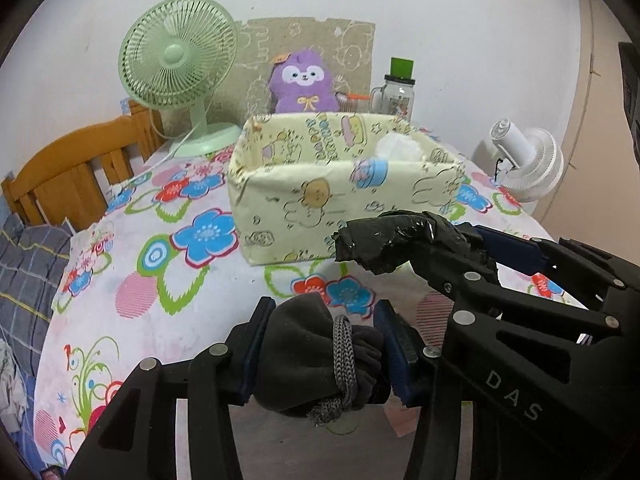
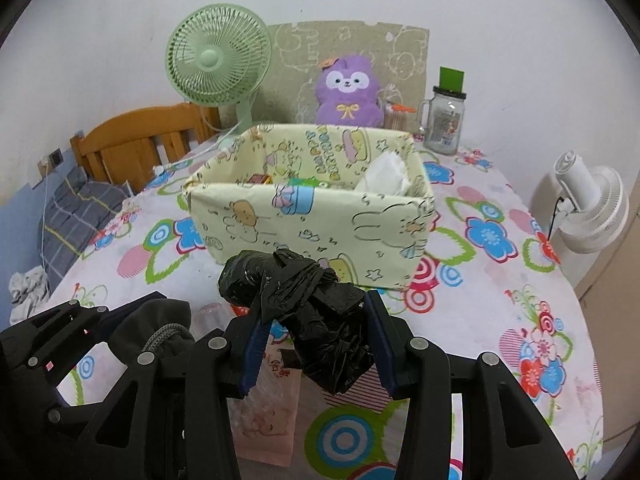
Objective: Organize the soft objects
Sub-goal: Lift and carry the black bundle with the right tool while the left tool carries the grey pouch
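- The left gripper is clamped on a dark grey cloth pouch; both blue pads are pressed into its sides, and a grey braided cord is wrapped around it.
- In the left wrist view the pouch is seen at 6 o'clock, held above the flowered tablecloth.
- The right gripper is closed on a black plastic bag bundle; the bundle is squeezed between the blue pads and bulges out past the fingertips toward 11 o'clock.
- In the left wrist view the same bundle is seen at 3 o'clock, carried by the right gripper, just in front of the box's near wall.
- In the right wrist view the left gripper and pouch are seen at 8 o'clock, close beside the right gripper.
- A pale yellow box with cartoon print is placed at mid-table, at 12 o'clock from both grippers, open at the top.
- Something white is lodged in the box's right end; small coloured items are partly seen behind the near wall, not identifiable.
- Behind the box, a purple plush toy is propped against a printed board.
- A green desk fan is stood at 11 o'clock, a jar with a green lid at 1 o'clock.
- A white fan is located off the table edge at 3 o'clock.
- A wooden chair and checked grey fabric are seen at 9 to 10 o'clock.
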Available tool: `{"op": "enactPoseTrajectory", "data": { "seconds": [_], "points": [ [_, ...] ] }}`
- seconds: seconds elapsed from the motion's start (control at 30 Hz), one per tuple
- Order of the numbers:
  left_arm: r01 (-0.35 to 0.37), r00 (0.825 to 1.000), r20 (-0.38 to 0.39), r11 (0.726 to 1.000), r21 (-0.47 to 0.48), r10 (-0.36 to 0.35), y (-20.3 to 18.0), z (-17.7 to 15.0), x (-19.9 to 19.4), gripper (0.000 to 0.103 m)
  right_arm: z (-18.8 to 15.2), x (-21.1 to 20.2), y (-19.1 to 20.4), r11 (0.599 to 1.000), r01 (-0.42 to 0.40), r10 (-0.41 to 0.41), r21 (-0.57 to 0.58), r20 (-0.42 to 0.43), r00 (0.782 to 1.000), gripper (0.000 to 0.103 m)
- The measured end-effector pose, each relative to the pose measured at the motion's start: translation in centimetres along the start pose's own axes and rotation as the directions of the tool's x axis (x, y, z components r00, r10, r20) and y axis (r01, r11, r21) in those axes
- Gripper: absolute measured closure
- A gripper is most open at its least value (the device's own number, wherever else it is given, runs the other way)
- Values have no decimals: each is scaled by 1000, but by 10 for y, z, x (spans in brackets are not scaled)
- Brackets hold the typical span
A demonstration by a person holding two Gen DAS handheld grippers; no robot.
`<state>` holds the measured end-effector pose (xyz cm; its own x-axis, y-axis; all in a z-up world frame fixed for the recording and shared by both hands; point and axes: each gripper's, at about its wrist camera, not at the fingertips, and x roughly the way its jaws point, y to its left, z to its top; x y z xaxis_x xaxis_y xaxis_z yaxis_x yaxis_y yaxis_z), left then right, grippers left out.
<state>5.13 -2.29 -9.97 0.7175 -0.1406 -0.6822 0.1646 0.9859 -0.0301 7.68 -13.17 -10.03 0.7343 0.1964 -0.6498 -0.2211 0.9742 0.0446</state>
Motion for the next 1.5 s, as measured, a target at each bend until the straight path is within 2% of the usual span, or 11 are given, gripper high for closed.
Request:
{"op": "enactPoseTrajectory", "data": {
  "seconds": [0.9, 1.5],
  "points": [
    [10, 994, 109, 998, 60, -16, -28, 33, -46, 51, 24, -62, -16, 999, 35, -37, 20, 96, 995, 54],
    [11, 991, 129, 997, 77, -21, -34, 64, -51, 51, 51, -72, -25, 999, 37, -41, 33, 123, 992, 54]
  ]
}}
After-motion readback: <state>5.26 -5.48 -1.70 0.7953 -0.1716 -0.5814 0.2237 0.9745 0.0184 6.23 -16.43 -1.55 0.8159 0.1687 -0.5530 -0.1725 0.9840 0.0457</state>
